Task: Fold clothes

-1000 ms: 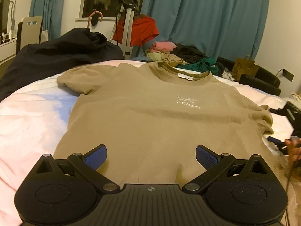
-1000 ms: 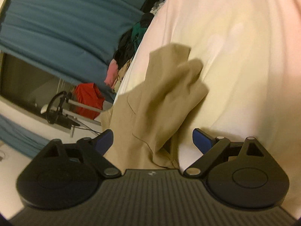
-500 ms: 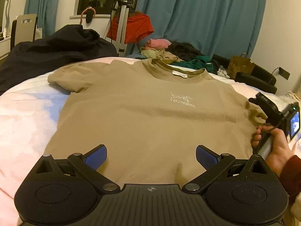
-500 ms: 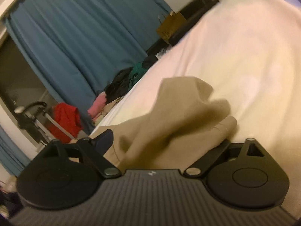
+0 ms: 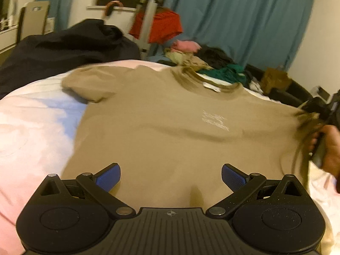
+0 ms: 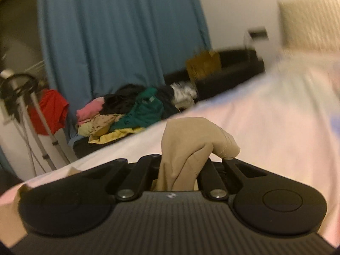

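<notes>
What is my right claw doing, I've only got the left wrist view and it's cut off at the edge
Observer: The right claw is shut on the sleeve of the tan t-shirt; the fabric bunches up between the fingers.
Operator: Is the sleeve lifted or flat?
Observer: Lifted. It stands in a crumpled peak above the pink bedsheet.
Operator: And the left claw?
Observer: That one your view shows: the left claw is open over the shirt's hem, holding nothing.
Operator: Anything beyond the sleeve on that side?
Observer: Bare bedsheet, then a pale headboard, blurred.
</notes>
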`<action>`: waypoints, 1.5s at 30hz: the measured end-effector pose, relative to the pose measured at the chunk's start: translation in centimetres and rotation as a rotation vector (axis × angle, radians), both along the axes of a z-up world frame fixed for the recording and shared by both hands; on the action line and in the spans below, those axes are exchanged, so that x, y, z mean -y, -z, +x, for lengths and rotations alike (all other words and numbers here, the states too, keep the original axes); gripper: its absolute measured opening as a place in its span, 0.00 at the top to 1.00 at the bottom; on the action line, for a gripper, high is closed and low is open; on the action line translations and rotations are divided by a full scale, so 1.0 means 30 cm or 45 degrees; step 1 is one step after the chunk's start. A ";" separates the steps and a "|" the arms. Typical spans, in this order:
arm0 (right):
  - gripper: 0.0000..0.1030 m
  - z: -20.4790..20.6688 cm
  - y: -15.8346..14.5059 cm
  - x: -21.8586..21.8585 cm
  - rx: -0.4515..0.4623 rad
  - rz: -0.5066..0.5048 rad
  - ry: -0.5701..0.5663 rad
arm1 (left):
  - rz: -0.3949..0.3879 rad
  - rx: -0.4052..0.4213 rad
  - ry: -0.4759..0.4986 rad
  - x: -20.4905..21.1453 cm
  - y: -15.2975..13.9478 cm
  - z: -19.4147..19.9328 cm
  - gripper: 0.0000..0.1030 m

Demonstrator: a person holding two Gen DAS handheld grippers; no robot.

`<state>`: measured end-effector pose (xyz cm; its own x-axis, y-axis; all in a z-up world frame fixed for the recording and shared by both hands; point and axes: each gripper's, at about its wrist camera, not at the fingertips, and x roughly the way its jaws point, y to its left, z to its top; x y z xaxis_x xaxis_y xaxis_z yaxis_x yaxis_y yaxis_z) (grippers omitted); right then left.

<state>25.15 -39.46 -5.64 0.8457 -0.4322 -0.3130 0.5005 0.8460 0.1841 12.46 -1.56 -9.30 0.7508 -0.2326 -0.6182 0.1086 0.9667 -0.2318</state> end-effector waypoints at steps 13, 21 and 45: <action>0.91 0.120 -0.149 -0.607 -0.222 -0.523 -0.281 | -0.086 0.058 -0.100 -0.226 -0.088 -0.029 0.01; 0.89 0.281 0.022 -0.894 -0.372 -0.509 -0.455 | -0.104 0.036 -0.159 -0.300 -0.054 0.013 0.01; 0.00 -0.692 -0.187 -0.662 -0.041 -0.085 -0.661 | 0.153 0.141 -0.049 -0.140 -0.063 -0.115 0.01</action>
